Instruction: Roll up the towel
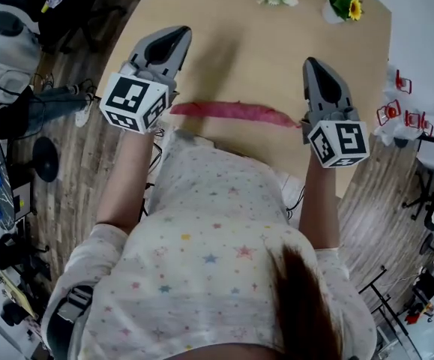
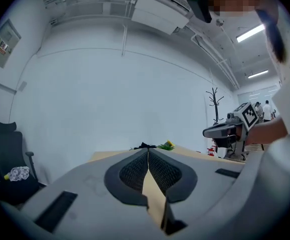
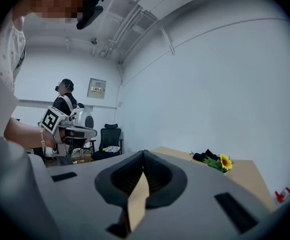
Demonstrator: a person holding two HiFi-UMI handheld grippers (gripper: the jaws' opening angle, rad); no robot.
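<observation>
Head view, narrow red towel (image 1: 231, 112) on table (image 1: 239, 47), left tongs (image 1: 178, 33) and right tongs (image 1: 311, 64) closed, empty

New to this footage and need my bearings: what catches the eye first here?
A pink towel, rolled long and thin, lies across the wooden table near its front edge. The left gripper and right gripper are held up at either end of it, both shut and empty. A sunflower stands at the far edge.

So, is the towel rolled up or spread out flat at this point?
Rolled up. The pink towel lies on the table as one long, thin roll, with no flat cloth spread beside it.
</observation>
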